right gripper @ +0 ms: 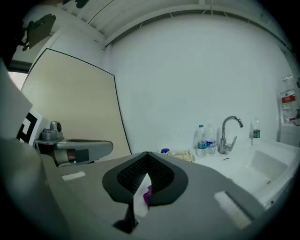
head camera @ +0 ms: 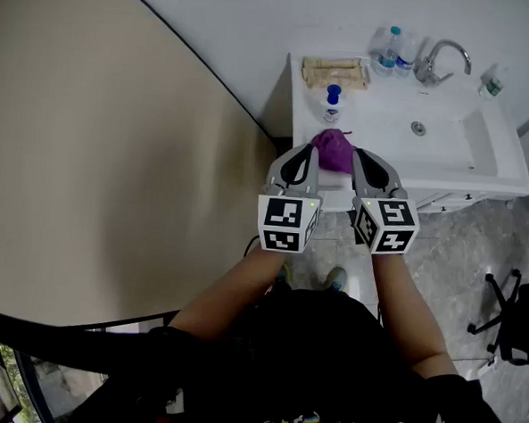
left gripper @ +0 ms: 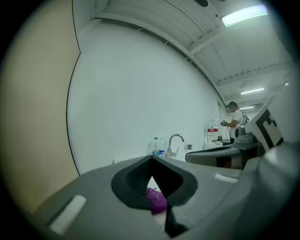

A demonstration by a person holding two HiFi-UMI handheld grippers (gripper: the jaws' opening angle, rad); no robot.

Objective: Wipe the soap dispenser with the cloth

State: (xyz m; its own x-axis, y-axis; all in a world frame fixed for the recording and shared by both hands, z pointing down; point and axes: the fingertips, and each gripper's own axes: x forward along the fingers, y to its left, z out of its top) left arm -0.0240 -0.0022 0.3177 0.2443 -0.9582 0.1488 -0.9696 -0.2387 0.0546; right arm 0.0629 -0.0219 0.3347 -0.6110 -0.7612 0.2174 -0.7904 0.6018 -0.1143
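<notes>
— Where's the cloth (head camera: 333, 150)?
— Bunched, purple, over the white bench's (head camera: 376, 137) front edge; the soap dispenser (head camera: 332, 102) (blue-topped) stands just beyond.
— And the jaws?
— Left gripper (head camera: 311, 153) and right gripper (head camera: 358, 157) jaws both closed, pinching the cloth.

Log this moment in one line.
left hand-held gripper: shut on purple cloth | right hand-held gripper: shut on it | soap dispenser: apart from cloth
</notes>
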